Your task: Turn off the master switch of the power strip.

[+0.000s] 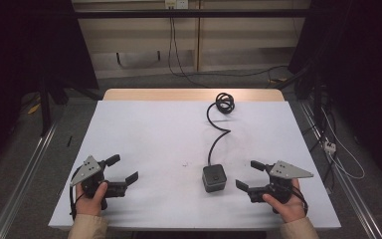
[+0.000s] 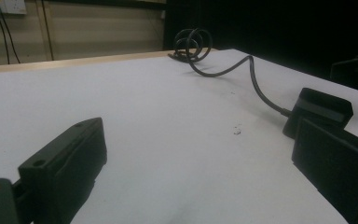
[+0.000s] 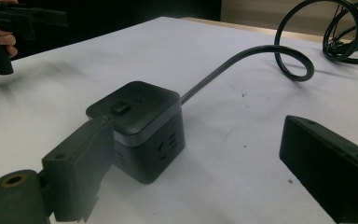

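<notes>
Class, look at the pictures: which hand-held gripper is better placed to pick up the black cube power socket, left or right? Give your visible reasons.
Probably the right hand-held gripper. Its open jaws point at the black cube-shaped power socket just beside it, while the left hand-held gripper, also open, sits farther off across the white table.

The bench [image 1: 144, 129] has a white top, with a strip of bare wood [image 1: 194, 94] along its far edge at twelve o'clock. A small dark speck [image 1: 184, 164] lies on the white surface near the middle. Beyond the bench, a pale wall panel [image 1: 139, 35] carries a socket plate [image 1: 175, 4] at twelve o'clock, and thin black wires [image 1: 171, 45] hang down from it to the grey floor [image 1: 189, 79]. At three o'clock, white wires [image 1: 345, 159] trail along the floor beside a metal rail [image 1: 323, 139].
</notes>
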Demonstrator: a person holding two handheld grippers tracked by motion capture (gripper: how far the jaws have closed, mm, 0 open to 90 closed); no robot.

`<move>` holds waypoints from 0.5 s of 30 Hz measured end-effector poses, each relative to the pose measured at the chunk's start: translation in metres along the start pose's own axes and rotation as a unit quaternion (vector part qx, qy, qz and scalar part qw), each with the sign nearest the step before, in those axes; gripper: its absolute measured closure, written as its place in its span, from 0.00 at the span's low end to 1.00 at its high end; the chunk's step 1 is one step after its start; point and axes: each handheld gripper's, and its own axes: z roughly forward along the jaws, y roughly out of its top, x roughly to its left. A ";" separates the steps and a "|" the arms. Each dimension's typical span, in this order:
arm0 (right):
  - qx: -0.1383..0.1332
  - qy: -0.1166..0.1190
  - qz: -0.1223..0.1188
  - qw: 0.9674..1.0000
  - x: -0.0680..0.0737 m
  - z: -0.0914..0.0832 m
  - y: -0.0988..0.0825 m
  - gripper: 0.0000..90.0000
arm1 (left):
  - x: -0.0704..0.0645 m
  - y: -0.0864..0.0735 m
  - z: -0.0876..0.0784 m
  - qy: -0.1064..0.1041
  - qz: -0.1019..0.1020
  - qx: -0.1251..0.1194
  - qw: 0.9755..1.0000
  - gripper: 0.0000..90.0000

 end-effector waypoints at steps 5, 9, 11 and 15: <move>0.006 -0.001 -0.002 1.000 -0.002 -0.002 -0.003 0.11 | 0.000 0.000 0.000 0.000 0.000 0.000 1.000 0.03; 0.007 -0.004 -0.002 1.000 -0.003 -0.004 -0.004 0.11 | 0.000 0.000 0.000 0.000 -0.002 -0.001 1.000 0.03; 0.007 -0.005 -0.002 1.000 -0.004 -0.005 -0.005 0.11 | 0.000 0.000 0.000 0.000 -0.001 -0.002 1.000 0.03; 0.010 -0.009 -0.001 1.000 -0.006 -0.007 -0.007 0.11 | 0.000 0.000 0.000 0.000 -0.001 -0.003 1.000 0.03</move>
